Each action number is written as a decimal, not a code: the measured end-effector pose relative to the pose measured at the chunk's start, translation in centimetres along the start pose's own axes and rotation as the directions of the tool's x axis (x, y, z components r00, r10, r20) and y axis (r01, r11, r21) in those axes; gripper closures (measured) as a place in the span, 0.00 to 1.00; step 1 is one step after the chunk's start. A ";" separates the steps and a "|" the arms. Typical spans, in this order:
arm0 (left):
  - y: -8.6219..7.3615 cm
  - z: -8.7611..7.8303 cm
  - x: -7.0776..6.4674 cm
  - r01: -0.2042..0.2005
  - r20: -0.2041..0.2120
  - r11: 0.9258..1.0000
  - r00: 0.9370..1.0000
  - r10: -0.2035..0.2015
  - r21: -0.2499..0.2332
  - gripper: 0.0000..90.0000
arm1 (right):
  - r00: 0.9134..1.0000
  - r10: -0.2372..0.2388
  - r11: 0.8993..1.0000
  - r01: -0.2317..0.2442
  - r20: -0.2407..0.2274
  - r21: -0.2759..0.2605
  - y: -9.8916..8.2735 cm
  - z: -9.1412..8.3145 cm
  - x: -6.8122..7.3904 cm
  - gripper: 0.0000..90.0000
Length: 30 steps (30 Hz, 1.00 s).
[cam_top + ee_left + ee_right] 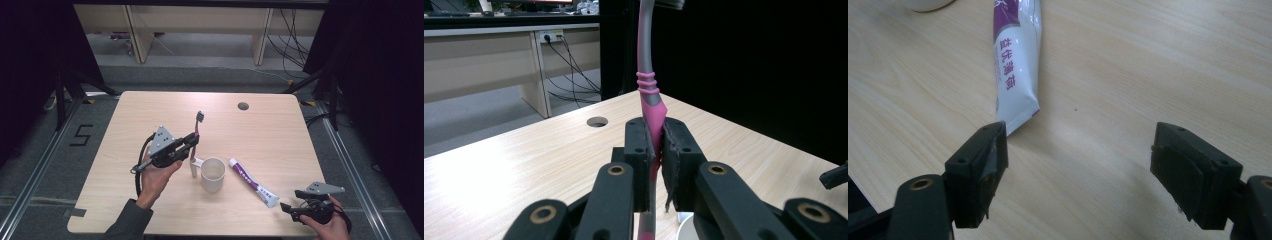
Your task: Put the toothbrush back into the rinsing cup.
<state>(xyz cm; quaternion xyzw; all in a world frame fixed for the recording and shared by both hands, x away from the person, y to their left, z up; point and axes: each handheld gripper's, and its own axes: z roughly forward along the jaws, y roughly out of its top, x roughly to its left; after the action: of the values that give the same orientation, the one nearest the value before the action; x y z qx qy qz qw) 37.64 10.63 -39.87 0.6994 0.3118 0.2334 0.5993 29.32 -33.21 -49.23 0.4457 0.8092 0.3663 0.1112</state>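
Note:
A pink and grey toothbrush (pixel 196 134) stands nearly upright above the table, head up, with my left gripper (pixel 191 141) shut on its handle. In the left gripper view the pink handle (pixel 652 112) is pinched between the two black pads. A white cup (pixel 213 174) with a handle stands just right of the brush's lower end. A white and purple toothpaste tube (pixel 253 182) lies flat to the right of the cup. My right gripper (pixel 291 210) is open near the table's front right edge, and the tube's flat end (pixel 1017 75) lies just ahead of its left jaw.
The light wooden table (pixel 150 110) has a round cable hole (pixel 243 106) near its far edge. Beyond the table are pale desks and loose cables (pixel 292 45) on the floor. A "5" mark (pixel 83 134) is on the floor at left.

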 end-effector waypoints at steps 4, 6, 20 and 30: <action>-0.4 0.2 -0.1 -0.004 -0.002 1.000 1.000 0.004 0.011 0.91 | 1.000 0.000 1.000 0.000 0.007 0.005 0.0 0.0 0.0 0.26; -0.5 0.3 -0.1 -0.003 0.001 1.000 1.000 0.003 0.016 0.91 | 1.000 0.010 1.000 -0.010 -0.002 0.011 0.0 0.0 0.1 0.26; -2.0 0.5 0.0 -0.009 0.004 0.999 1.000 0.009 0.039 0.91 | 1.000 -0.010 1.000 0.010 0.005 0.009 0.0 0.0 0.0 0.26; -3.1 0.3 0.3 0.006 0.012 0.998 1.000 -0.006 0.066 0.91 | 1.000 -0.005 1.000 0.005 0.004 0.004 0.0 0.0 0.1 0.26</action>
<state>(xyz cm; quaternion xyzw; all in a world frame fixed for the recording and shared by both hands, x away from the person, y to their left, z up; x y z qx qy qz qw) 37.56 10.93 -42.97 0.7191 0.3178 0.2170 0.5786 29.28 -33.17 -49.22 0.4446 0.8108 0.3636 0.1130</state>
